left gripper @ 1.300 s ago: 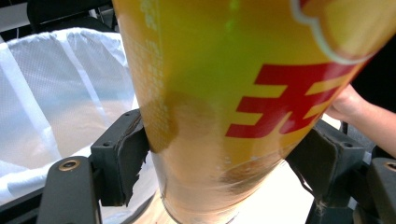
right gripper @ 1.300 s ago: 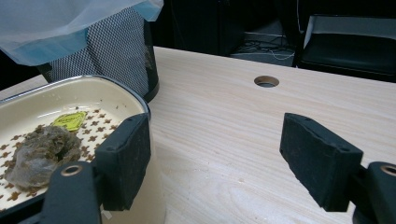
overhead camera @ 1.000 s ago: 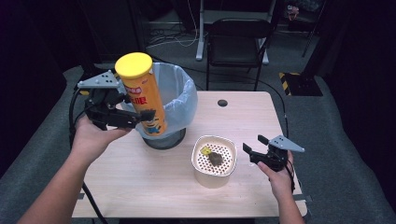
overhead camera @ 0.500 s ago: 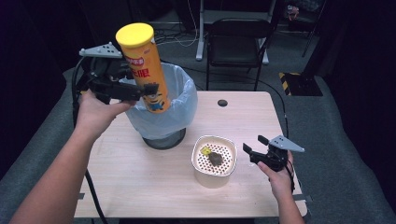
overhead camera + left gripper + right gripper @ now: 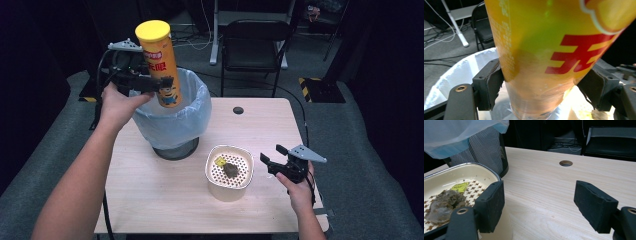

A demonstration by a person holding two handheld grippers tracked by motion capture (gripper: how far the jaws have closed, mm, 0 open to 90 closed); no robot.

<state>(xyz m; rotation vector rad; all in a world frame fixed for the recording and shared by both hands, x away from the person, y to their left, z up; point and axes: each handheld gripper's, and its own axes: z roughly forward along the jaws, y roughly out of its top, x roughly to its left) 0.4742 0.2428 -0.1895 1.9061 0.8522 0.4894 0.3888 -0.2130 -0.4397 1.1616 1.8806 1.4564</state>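
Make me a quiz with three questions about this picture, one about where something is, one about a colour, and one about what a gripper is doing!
1. Where is the can?
A. Lying on the table
B. Held above the bin
C. Inside the bowl

2. What colour is the can's lid?
A. Yellow
B. Blue
C. Black

3. What is the right gripper doing?
A. Squeezing the bowl
B. Holding a tea bag
C. Open, holding nothing

Answers:
1. B, because the left gripper clamps the can upright over the bin with its pale blue bag.
2. A, because the high view shows a yellow cap on top.
3. C, because its jaws stand apart beside the bowl with bare table between them.
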